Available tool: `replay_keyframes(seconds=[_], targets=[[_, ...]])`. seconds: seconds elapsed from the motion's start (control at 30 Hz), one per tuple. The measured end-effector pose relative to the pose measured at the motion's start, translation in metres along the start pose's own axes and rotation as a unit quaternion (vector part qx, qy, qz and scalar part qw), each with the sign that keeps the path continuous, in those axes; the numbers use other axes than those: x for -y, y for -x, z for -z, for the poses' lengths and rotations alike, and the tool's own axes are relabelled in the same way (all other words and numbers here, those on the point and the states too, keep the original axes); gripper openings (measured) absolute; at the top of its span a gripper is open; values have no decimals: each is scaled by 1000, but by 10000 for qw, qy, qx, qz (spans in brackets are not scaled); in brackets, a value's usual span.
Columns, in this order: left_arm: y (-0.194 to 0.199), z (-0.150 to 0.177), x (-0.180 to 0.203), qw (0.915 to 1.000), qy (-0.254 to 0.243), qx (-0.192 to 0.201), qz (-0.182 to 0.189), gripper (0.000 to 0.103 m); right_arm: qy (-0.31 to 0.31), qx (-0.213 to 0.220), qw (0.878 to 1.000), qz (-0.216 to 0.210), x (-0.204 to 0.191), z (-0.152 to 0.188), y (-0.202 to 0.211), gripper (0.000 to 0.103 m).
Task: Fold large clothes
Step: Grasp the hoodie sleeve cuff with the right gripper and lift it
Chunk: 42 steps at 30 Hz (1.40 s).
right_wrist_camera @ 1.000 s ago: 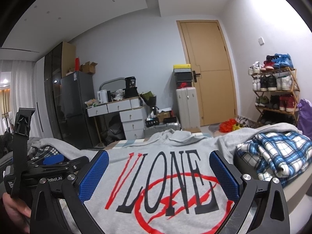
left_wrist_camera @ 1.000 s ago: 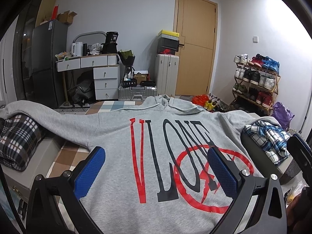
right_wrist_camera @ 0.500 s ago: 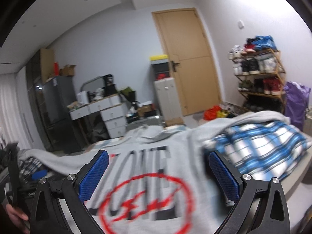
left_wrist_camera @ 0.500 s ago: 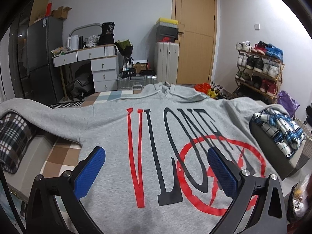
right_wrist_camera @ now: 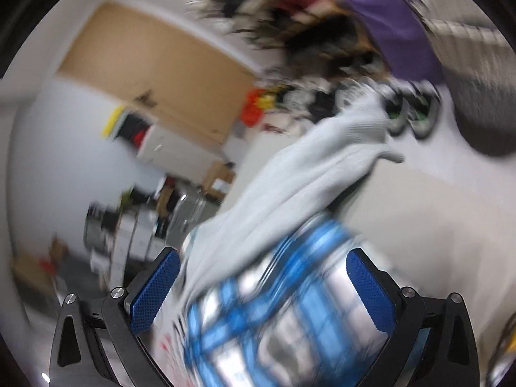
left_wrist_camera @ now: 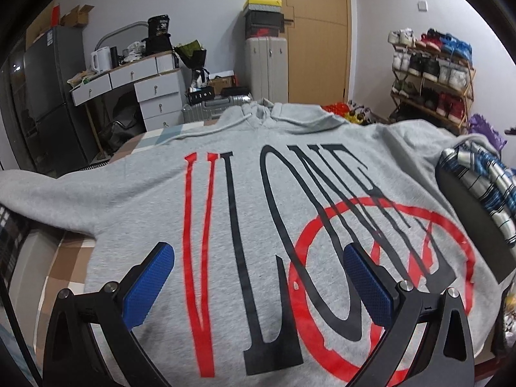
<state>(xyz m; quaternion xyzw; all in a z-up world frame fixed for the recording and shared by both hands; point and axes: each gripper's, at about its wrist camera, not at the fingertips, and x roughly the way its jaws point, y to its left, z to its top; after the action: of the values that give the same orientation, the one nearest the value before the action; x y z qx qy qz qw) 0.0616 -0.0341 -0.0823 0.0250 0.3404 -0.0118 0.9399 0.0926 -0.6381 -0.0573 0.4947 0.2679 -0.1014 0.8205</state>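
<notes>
Two views here, so going one at a time. Left wrist camera first: the left tongs (left_wrist_camera: 258, 277) hang over a grey hoodie (left_wrist_camera: 274, 193) with their blue pads wide apart and nothing between them. The hoodie is spread flat, front up, with a big red and black print and its hood at the far end toward the door (left_wrist_camera: 314, 32). A folded blue plaid shirt (left_wrist_camera: 483, 180) sits at the right, right beside the hoodie's sleeve. Behind it all there's a shoe rack (left_wrist_camera: 432, 77) packed with sneakers on every shelf, a white drawer unit (left_wrist_camera: 142, 87) with a kettle (left_wrist_camera: 98, 59) and clutter on top, a grey suitcase (left_wrist_camera: 266, 64) with boxes stacked on it, and a dark fridge (left_wrist_camera: 45, 96) with cardboard boxes on top.

Right wrist camera is tilted hard and super blurry. The right tongs (right_wrist_camera: 261, 280) are also spread open, empty, hovering over the blue plaid shirt (right_wrist_camera: 290, 306). A grey sleeve (right_wrist_camera: 306, 177) of the hoodie drapes across above the shirt. A purple bag (right_wrist_camera: 387, 16) and the shoe pile are smeared across the top, can't make out details.
</notes>
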Motion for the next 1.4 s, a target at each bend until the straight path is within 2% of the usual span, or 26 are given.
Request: replay_keyframes(seconds=[0.1,0.17,0.23,0.3,0.37,0.43,0.47,0.5,0.53,0.57,0.6,0.63,0.77,0.87,1.03,1.1,1.23,1.4], targets=[[-3,2,3,9999,-96,-52,-47,102,-486,-3,9983,321,15,-29,-19,103],[-6,2,4,9998,-163,-75,-102,102,-752,-268,9961,384,24,-42,-39,103],[-9,0,3,9997,-198,-108,-132,102,-816,-525,9926,733,25,-46,-56,103],[-12,-1,3,9996,-187,-150,-139,102,-672,-391,9924,952,19,-55,-59,103],[-15,-1,2,9996,-182,-160,-142,102,-696,-463,9895,1182,15,-60,-66,103],[-17,-2,3,9995,-187,-181,-164,102,-610,-319,9878,1399,9,-62,-68,88],[-18,-1,3,9995,-187,-209,-150,102,-510,-310,9863,1536,3,-62,-70,66],[-19,-2,5,9995,-190,-224,-143,102,-463,-282,9854,1615,1,-62,-71,47],[-19,-2,5,9995,-192,-226,-143,102,-458,-173,9857,1614,-1,-60,-70,44],[-18,-1,6,9995,-194,-224,-146,102,-428,-18,9868,1564,-3,-61,-71,34],[-19,-2,6,9995,-191,-227,-136,102,-342,125,9868,1576,-7,-61,-70,16],[-18,-2,6,9995,-188,-216,-132,102,-212,250,9860,1635,-14,-62,-70,12],[-10,-5,4,9997,-199,-101,-132,102,345,814,9820,1671,-40,-58,-53,9],[-2,-5,-3,9998,-141,-3,-146,102,871,1297,9737,1658,-69,-54,-34,8],[9,-6,-22,9997,102,99,-188,102,1965,1913,9466,1694,-146,-32,-7,8],[16,-4,-34,9994,203,169,-234,102,2369,2136,9352,1540,-182,-17,4,8],[27,-1,-56,9982,408,267,-347,102,3233,2321,9092,1227,-260,27,9,8],[44,8,-97,9948,722,401,-587,102,3914,2083,8948,530,-352,103,-6,8]])
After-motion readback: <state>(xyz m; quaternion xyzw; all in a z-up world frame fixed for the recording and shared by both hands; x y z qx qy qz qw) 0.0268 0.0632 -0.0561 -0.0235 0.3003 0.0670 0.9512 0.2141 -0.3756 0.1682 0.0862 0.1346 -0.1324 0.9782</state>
